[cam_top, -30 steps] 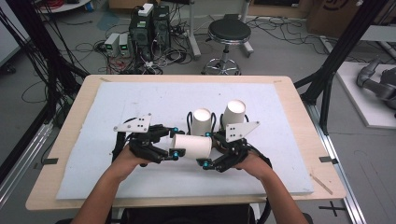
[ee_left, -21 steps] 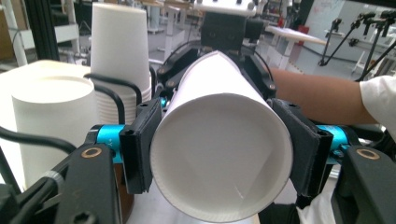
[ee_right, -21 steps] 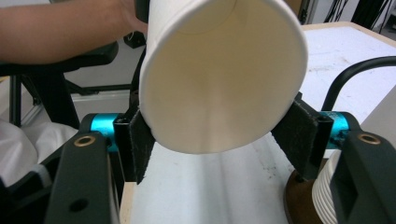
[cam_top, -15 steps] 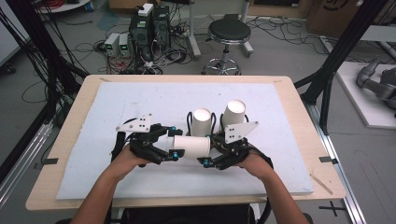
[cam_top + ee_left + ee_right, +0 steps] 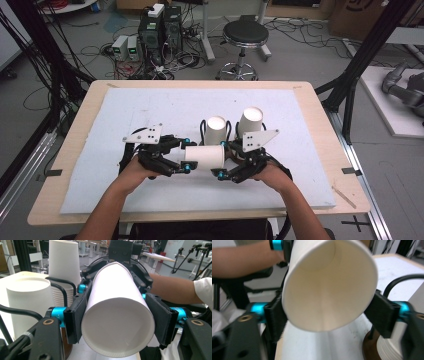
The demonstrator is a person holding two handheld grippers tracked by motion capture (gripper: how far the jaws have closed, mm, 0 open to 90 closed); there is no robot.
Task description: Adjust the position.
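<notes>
White paper forms the cup (image 5: 204,156) we hold lying on its side just above the surface (image 5: 150,107), near its middle and toward the near edge. Our left tool (image 5: 186,155) clamps one end between its black jaws, and our right tool (image 5: 220,159) clamps the other end, its jaws pressed to the rim. Just beyond the held cup stand two stacks of white cups, the left stack (image 5: 216,130) close behind it and the right stack (image 5: 250,121) beside that, both upright and upside down.
</notes>
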